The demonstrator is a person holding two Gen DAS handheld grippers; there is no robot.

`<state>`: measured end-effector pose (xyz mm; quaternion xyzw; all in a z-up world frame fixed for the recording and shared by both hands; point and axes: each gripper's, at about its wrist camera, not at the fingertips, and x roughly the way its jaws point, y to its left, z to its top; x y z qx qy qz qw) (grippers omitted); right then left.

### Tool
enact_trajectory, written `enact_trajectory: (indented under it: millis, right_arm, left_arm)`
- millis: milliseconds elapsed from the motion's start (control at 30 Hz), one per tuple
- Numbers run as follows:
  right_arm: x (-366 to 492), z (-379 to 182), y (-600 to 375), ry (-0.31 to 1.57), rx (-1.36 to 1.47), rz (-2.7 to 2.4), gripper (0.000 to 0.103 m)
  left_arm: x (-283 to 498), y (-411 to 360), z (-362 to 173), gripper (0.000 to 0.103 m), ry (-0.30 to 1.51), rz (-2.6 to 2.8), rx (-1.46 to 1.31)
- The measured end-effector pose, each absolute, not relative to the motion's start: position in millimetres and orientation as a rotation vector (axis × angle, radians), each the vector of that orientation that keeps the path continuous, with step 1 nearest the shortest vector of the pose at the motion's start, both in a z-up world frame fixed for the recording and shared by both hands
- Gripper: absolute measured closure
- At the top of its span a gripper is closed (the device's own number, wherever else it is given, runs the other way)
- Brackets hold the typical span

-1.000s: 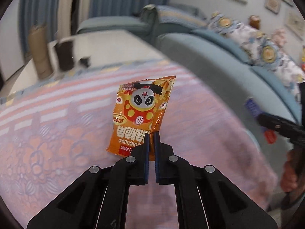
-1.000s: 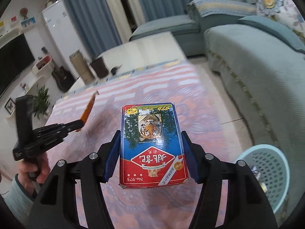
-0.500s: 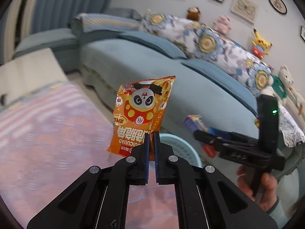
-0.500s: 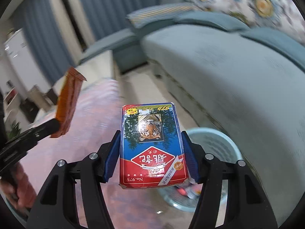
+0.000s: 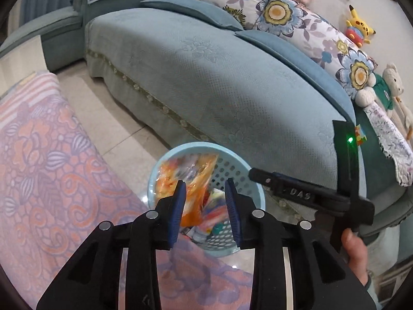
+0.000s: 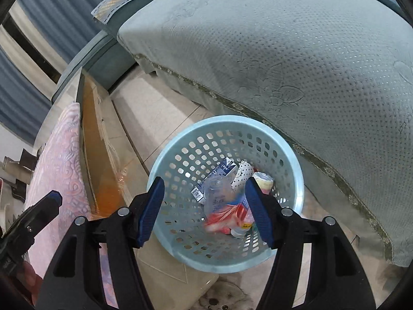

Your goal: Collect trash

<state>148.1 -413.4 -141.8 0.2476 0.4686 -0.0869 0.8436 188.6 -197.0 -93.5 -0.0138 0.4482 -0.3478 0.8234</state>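
A light blue perforated trash basket (image 5: pixel 242 165) (image 6: pixel 227 124) stands on the tiled floor between the sofa and the table. My left gripper (image 5: pixel 204 186) is open above it, and the orange snack bag (image 5: pixel 191 178) is blurred, falling between the fingers into the basket. My right gripper (image 6: pixel 204 183) is open and empty right over the basket. Inside lie several pieces of trash, among them a blue carton (image 6: pixel 219 175) and a red and white wrapper (image 6: pixel 224 217). The right gripper also shows in the left wrist view (image 5: pixel 260 177).
A teal sofa (image 5: pixel 206 77) (image 6: pixel 284 51) with floral cushions (image 5: pixel 284 18) and plush toys (image 5: pixel 358 25) runs right behind the basket. The table with a pink patterned cloth (image 5: pixel 51 168) (image 6: pixel 62 160) is at the left. Tiled floor (image 6: pixel 155 108) lies between them.
Both grippers swung from the table to above the basket and opened. The snack bag left my left gripper and the tiger-print box left my right gripper.
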Motion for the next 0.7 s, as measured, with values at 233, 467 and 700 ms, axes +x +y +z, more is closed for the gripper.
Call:
enact_trajectory:
  millis: [233, 467, 700]
  right_arm:
    - [120, -105, -393, 0.935, 0.441, -0.172, 0.042]
    - [71, -39, -334, 0.794, 0.276, -0.208, 0.041]
    - [13, 2, -296, 0.586, 0.174, -0.301, 0.036]
  left_arm:
    - [159, -163, -51, 0.036, 0.857, -0.692, -0.073]
    - [90, -123, 11, 0.015, 0.636, -0.505, -0.083]
    - [38, -98, 21, 0.014, 0.499, -0.349, -0.068]
